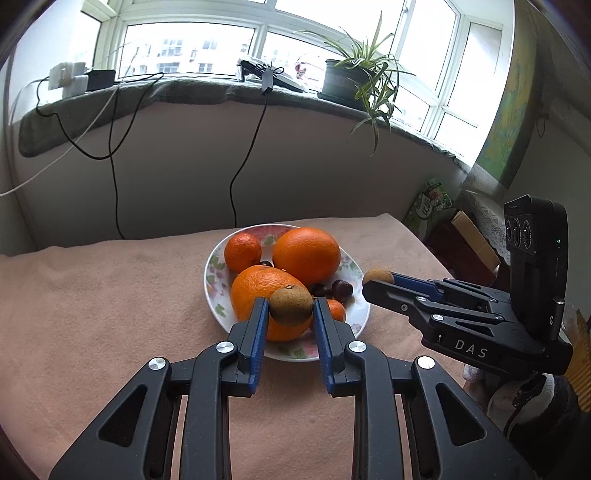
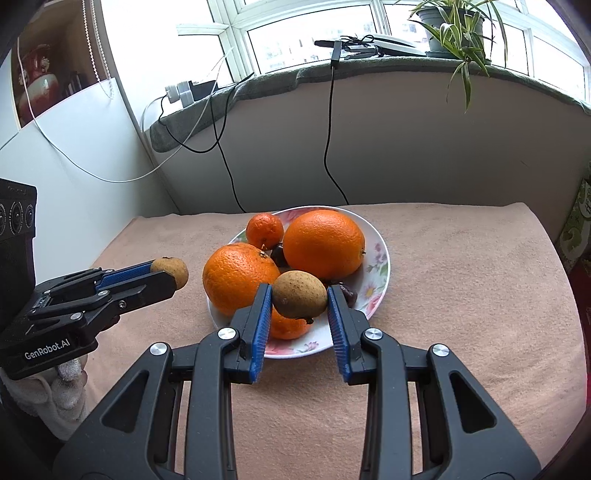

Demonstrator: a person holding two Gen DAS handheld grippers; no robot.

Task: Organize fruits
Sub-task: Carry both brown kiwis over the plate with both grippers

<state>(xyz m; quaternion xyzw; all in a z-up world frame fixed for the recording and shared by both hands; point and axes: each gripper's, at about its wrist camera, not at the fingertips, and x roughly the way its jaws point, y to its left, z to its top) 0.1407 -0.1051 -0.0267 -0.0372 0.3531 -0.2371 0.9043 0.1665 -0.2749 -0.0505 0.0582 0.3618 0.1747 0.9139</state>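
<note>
A floral plate (image 1: 216, 291) (image 2: 380, 258) on the pink cloth holds a big orange (image 1: 306, 254) (image 2: 324, 239), a second orange (image 1: 258, 291) (image 2: 238, 277), a small mandarin (image 1: 242, 251) (image 2: 264, 230), another mandarin (image 1: 338, 308) (image 2: 286, 326) at the front, and dark chestnuts (image 1: 341, 288) (image 2: 349, 293). My left gripper (image 1: 291, 306) (image 2: 173, 273) is shut on a small brown longan (image 1: 291, 304) (image 2: 171, 271) above the plate's left edge. My right gripper (image 2: 300, 295) (image 1: 376, 277) is shut on another brown longan (image 2: 300, 293) (image 1: 378, 275) above the plate's front right.
The pink-covered table (image 1: 92, 314) (image 2: 461, 295) ends at a wall below a windowsill (image 1: 184, 90) with chargers, cables (image 1: 114, 158) and a potted plant (image 1: 354, 77) (image 2: 454, 29). Boxes and bags (image 1: 432, 206) stand right of the table.
</note>
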